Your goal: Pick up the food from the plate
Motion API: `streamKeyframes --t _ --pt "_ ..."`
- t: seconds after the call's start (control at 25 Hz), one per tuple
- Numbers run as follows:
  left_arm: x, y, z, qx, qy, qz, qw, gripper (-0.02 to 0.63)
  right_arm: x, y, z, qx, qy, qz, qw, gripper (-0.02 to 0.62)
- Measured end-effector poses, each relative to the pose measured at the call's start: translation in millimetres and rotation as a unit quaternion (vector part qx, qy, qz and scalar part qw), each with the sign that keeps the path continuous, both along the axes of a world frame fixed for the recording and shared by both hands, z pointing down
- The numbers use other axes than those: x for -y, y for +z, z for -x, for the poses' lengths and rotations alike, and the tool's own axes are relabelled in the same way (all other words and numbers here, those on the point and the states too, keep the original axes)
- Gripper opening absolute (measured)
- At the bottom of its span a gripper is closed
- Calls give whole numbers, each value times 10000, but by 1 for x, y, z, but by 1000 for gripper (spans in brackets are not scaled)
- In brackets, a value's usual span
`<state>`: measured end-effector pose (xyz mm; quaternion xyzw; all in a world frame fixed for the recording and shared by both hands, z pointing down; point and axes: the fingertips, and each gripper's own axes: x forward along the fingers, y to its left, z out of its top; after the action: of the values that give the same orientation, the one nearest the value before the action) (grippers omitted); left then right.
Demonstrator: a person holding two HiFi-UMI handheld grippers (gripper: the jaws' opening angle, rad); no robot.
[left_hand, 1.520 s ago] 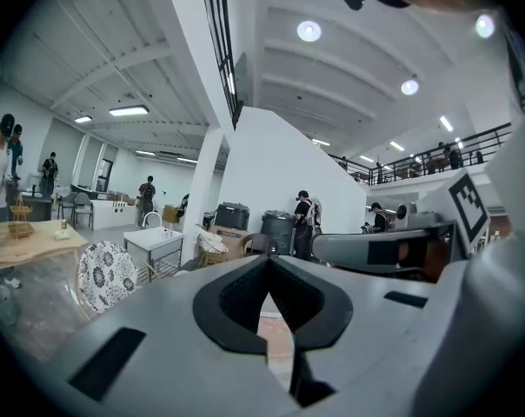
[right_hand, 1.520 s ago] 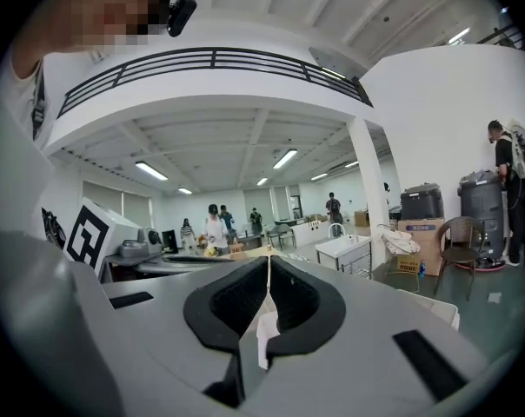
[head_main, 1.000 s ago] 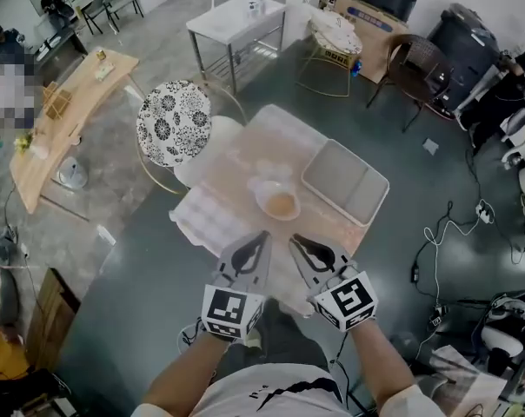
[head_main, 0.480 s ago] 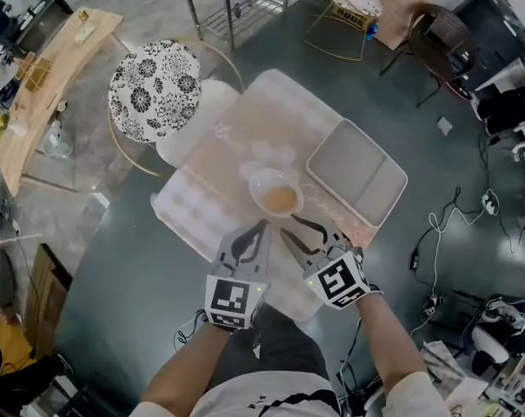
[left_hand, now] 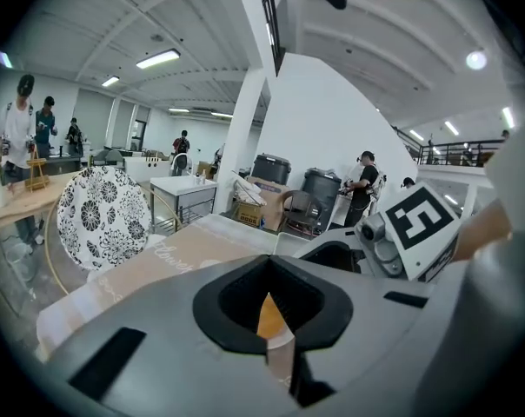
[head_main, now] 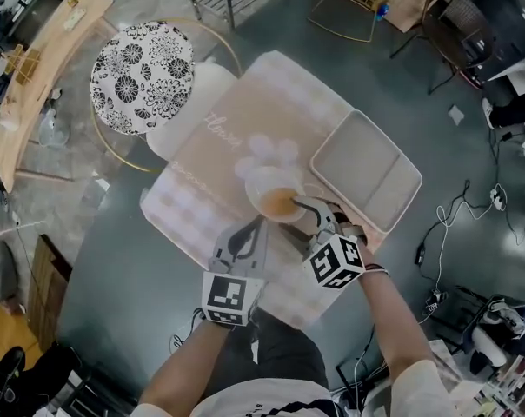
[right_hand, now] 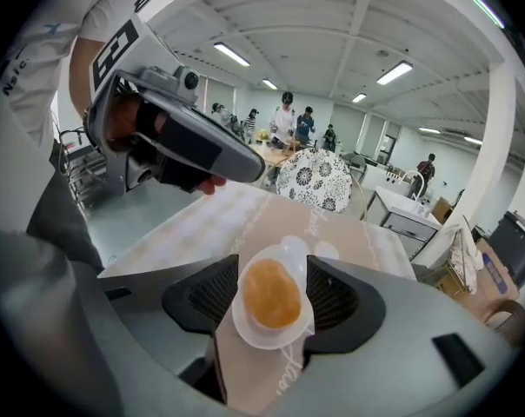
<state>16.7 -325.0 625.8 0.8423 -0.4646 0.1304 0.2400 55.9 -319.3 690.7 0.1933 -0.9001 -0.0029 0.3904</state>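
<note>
Head view, one plate (head_main: pixel 255 182), one bun (head_main: pixel 280 203), left gripper (head_main: pixel 259 224) closed, right gripper (head_main: pixel 312 216) jaws just opening, empty

Big open hall, dark grey floor (head_main: pixel 115 233), floral-patterned chair (head_main: pixel 142 66) upper left of the head view, wooden table (head_main: pixel 36 55) beyond it, strip lights (right_hand: pixel 232 55) overhead.

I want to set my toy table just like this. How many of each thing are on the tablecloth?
White plate: 1
Bun: 1
Rectangular tray: 1
Total: 3
</note>
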Motion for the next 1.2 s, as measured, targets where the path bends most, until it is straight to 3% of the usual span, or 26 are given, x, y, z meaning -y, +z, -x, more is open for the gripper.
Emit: streamKeyframes --t 0.52,0.84,1.2 --pt "20 29 -5 12 -45 154 9999 6 7 53 5 -227 -656 531 9962 291" --pt "15 39 0 118 -105 266 9995 6 9 84 13 -648 -1145 725 9887 304" --pt "14 41 6 185 -158 292 9993 6 13 89 10 -620 -1082 1038 9867 304"
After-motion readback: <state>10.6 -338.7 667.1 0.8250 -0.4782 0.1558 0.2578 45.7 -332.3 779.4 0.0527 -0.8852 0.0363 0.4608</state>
